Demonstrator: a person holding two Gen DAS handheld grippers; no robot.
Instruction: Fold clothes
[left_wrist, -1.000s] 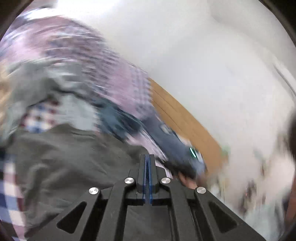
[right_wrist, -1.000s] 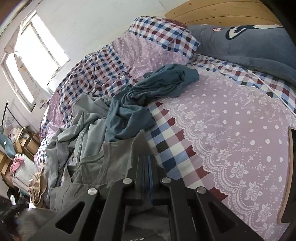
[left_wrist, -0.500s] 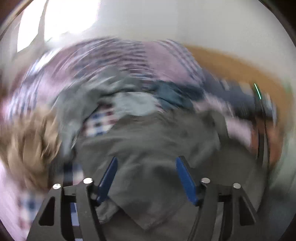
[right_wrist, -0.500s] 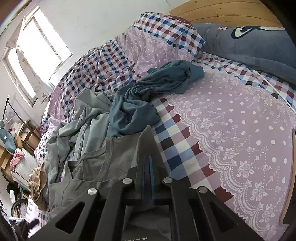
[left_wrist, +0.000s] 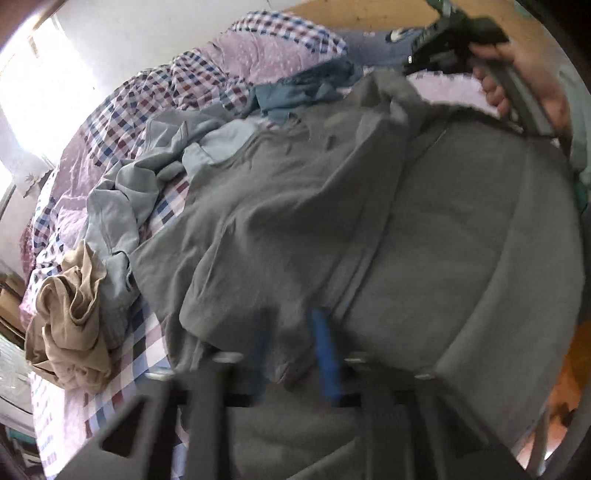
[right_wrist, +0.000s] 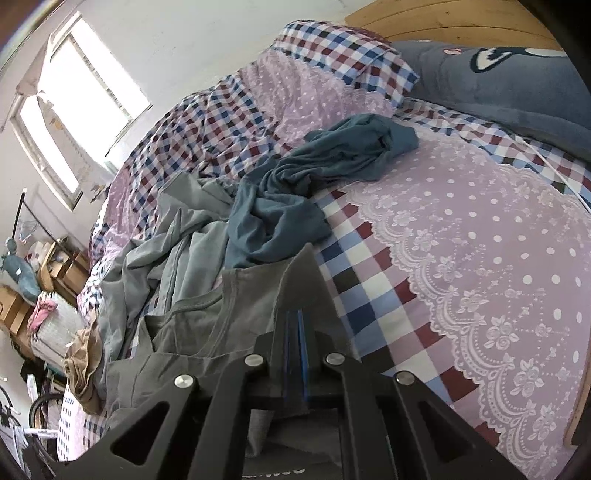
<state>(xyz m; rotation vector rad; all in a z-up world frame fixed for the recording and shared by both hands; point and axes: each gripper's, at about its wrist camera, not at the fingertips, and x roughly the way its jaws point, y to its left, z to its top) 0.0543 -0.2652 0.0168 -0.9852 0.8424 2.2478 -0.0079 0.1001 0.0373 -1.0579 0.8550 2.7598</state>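
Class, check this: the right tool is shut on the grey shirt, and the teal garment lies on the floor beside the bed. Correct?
Not quite. The right tool is shut on the grey shirt, but the teal garment lies on the bed, as the right wrist view shows.

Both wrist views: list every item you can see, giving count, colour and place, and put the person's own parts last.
grey T-shirt: one, dark grey, nearest, spread over the bed
light grey garment: one, crumpled, left of the T-shirt
teal garment: one, crumpled, mid-bed
tan garment: one, bunched at the bed's left edge
bedspread: one, lilac lace with checks
pillow: one, checked, by the headboard
blue cushion: one, far right
left gripper: open over the T-shirt
right gripper: shut on the T-shirt
hand: one, gripping the right gripper's handle
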